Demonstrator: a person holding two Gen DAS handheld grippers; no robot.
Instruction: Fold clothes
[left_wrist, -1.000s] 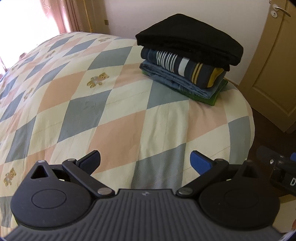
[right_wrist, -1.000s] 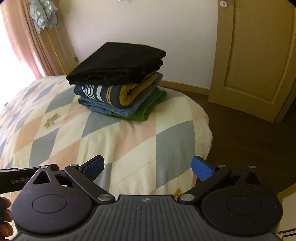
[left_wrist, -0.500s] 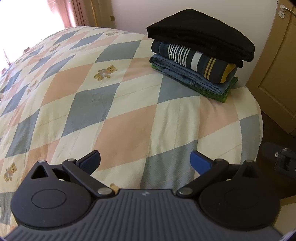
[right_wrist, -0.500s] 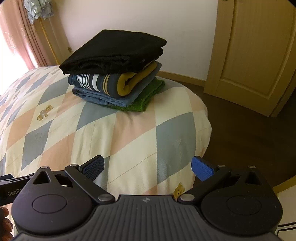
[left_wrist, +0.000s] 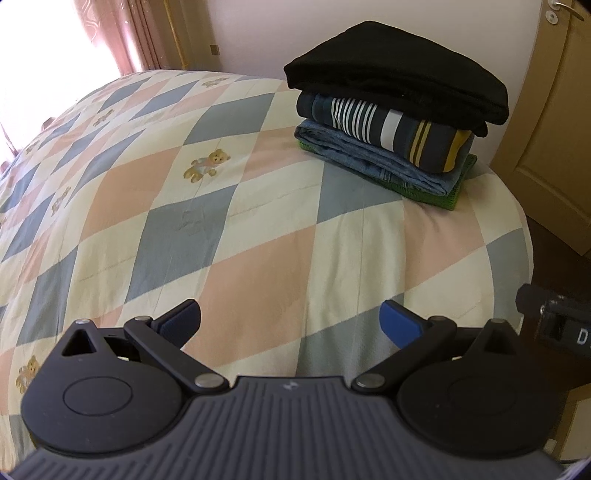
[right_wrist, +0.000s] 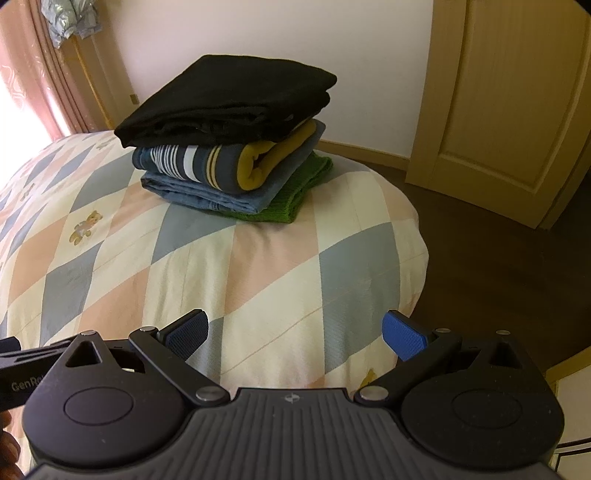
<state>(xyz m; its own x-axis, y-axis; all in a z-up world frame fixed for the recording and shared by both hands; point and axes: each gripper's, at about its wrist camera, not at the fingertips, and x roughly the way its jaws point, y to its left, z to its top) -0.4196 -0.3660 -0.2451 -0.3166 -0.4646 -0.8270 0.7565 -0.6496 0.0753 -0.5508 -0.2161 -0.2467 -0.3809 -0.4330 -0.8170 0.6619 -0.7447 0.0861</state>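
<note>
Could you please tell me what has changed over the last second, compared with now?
Only the viewpoints drifted slightly. The left gripper and right gripper stay open and empty; the folded stack sits unchanged on the quilt.

Four folded clothes sat in a neat pile (right_wrist: 229, 147) near the corner of the bed. A black one (right_wrist: 229, 99) was on top, then a striped one (right_wrist: 207, 166), then a blue one (right_wrist: 207, 195), and a green one (right_wrist: 295, 195) at the bottom.
</note>
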